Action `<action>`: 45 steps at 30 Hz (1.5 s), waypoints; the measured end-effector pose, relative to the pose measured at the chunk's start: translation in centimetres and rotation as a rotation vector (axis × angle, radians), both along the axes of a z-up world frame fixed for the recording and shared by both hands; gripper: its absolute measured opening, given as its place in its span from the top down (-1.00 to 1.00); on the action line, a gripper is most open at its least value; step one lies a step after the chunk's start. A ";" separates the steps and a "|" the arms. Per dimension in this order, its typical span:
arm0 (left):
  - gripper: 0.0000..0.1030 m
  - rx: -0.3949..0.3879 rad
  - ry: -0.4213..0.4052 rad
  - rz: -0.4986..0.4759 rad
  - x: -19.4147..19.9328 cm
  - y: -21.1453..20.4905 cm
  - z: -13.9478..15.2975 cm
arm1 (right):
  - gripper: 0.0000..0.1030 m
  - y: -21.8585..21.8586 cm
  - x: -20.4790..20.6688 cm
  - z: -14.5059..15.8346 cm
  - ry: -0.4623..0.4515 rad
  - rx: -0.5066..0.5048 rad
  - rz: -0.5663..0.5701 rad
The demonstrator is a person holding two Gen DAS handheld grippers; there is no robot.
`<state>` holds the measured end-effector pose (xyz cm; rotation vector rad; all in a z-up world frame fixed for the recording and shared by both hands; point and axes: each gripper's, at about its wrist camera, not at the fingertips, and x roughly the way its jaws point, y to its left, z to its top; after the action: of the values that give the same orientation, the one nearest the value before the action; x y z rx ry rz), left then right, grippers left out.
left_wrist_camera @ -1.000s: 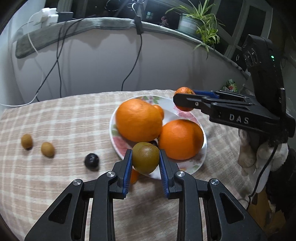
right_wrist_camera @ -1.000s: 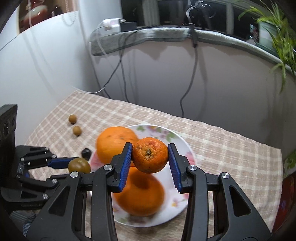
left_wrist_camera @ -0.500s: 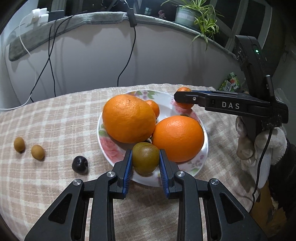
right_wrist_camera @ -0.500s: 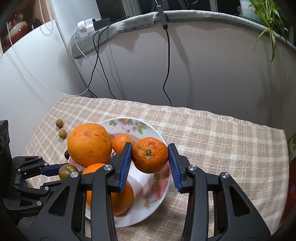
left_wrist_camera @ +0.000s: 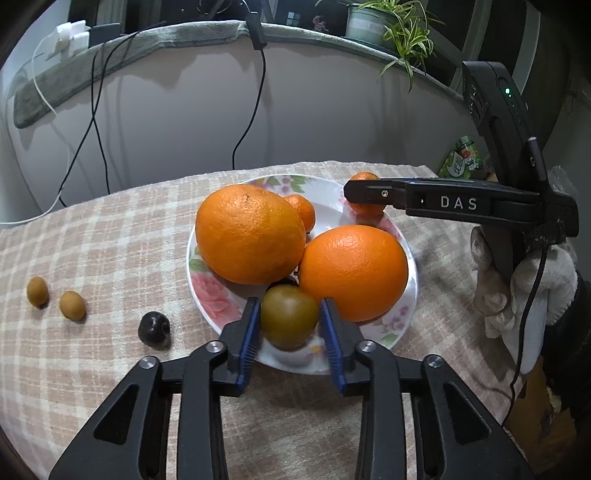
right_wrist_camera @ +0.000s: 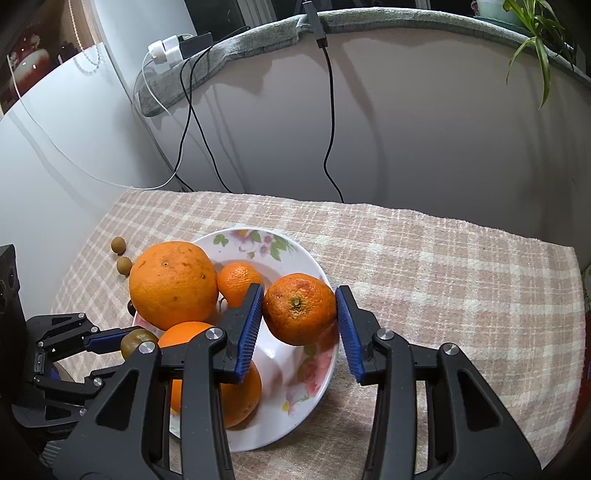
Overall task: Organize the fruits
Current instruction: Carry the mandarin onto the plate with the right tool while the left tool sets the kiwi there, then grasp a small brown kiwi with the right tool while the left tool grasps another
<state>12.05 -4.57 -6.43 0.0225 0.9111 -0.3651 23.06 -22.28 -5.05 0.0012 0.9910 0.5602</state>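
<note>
A floral plate (left_wrist_camera: 207, 295) (right_wrist_camera: 258, 240) holds two big oranges (left_wrist_camera: 249, 232) (left_wrist_camera: 352, 271) and a small tangerine (left_wrist_camera: 303, 210) (right_wrist_camera: 238, 282). My left gripper (left_wrist_camera: 290, 323) is shut on a greenish-brown fruit (left_wrist_camera: 289, 320) (right_wrist_camera: 137, 341) low over the plate's near rim. My right gripper (right_wrist_camera: 300, 310) is shut on a mandarin (right_wrist_camera: 299, 308) (left_wrist_camera: 364, 194) at the plate's right edge, close above it. On the cloth left of the plate lie a dark cherry (left_wrist_camera: 154, 328) and two small brown longans (left_wrist_camera: 72, 304) (left_wrist_camera: 37, 291) (right_wrist_camera: 119, 245).
The table has a checked cloth (right_wrist_camera: 443, 266) and stands against a curved white wall with hanging cables (left_wrist_camera: 255, 110). A potted plant (left_wrist_camera: 391, 29) sits on the ledge behind. A green packet (left_wrist_camera: 460, 160) lies beyond the table's right edge.
Both grippers have come lower and closer to the plate with their fruits. The left one's fruit is now over the near rim; the mandarin has dropped to the plate's right edge.
</note>
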 end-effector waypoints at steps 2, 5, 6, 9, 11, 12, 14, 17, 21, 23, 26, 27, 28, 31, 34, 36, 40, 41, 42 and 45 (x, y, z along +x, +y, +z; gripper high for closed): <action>0.17 -0.007 0.002 -0.003 -0.1 0.2 0.0 | -0.04 0.0 0.0 0.0 0.001 -0.002 -0.003; 0.17 -0.010 -0.002 0.001 -0.3 0.4 0.1 | -0.40 -0.1 -0.2 0.6 -0.026 0.007 -0.015; 0.17 -0.014 -0.004 0.004 -0.3 0.5 0.2 | -0.40 -0.2 -0.3 0.9 -0.034 0.011 -0.016; 0.17 -0.022 -0.015 0.014 -0.7 1.0 0.4 | -0.40 -0.2 -0.5 1.6 -0.044 0.021 -0.016; 0.17 -0.029 -0.021 0.026 -0.8 1.6 0.7 | -0.40 0.0 -0.7 2.0 -0.049 0.027 -0.013; 0.17 -0.030 -0.024 0.030 -0.8 1.8 0.8 | -0.40 0.1 -0.9 2.3 -0.052 0.030 -0.011; 0.17 -0.031 -0.032 0.041 -0.9 2.3 1.1 | -0.40 0.5 -1.3 2.6 -0.055 0.037 -0.002; 0.17 -0.038 -0.041 0.058 -1.2 3.3 1.5 | -0.40 1.1 -1.9 3.0 -0.062 0.042 0.014; 0.17 -0.041 -0.058 0.088 -1.6 5.0 2.0 | -0.40 2.4 -2.7 3.8 -0.078 0.042 0.042; 0.17 -0.042 -0.063 0.108 -1.7 6.0 2.1 | -0.40 3.1 -3.1 4.2 -0.085 0.041 0.058; 0.17 -0.045 -0.070 0.143 -1.8 7.9 2.4 | -0.40 4.2 -3.8 4.7 -0.093 0.044 0.086; 0.17 -0.043 -0.073 0.157 -1.9 8.6 2.5 | -0.40 4.6 -4.1 4.9 -0.095 0.045 0.095; 0.17 -0.042 -0.075 0.169 -1.9 9.2 2.5 | -0.40 5.1 -4.3 5.0 -0.097 0.046 0.105; 0.17 -0.036 -0.080 0.211 -1.9 11.3 2.5 | -0.40 6.4 -5.1 5.3 -0.103 0.044 0.135; 0.17 -0.033 -0.081 0.255 -1.8 13.6 2.4 | -0.40 8.0 -5.7 5.4 -0.110 0.036 0.169; 0.17 -0.028 -0.079 0.284 -1.5 15.1 2.2 | -0.40 9.0 -6.0 5.4 -0.113 0.033 0.186; 0.17 -0.028 -0.069 0.329 -1.2 17.4 1.6 | -0.40 11.0 -6.5 5.2 -0.108 0.032 0.224; 0.17 -0.031 -0.065 0.337 -1.0 17.9 1.5 | -0.40 11.7 -6.6 5.1 -0.109 0.027 0.235; 0.17 -0.032 -0.061 0.349 -0.8 18.6 1.3 | -0.40 12.2 -6.7 5.0 -0.111 0.022 0.245; 0.17 -0.037 -0.050 0.375 -0.2 20.0 0.7 | -0.40 14.2 -7.0 4.6 -0.111 0.007 0.275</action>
<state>11.84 15.42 -5.68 -0.1712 0.8385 -0.0317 16.06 -8.12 -0.44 -0.1603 0.8857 0.8066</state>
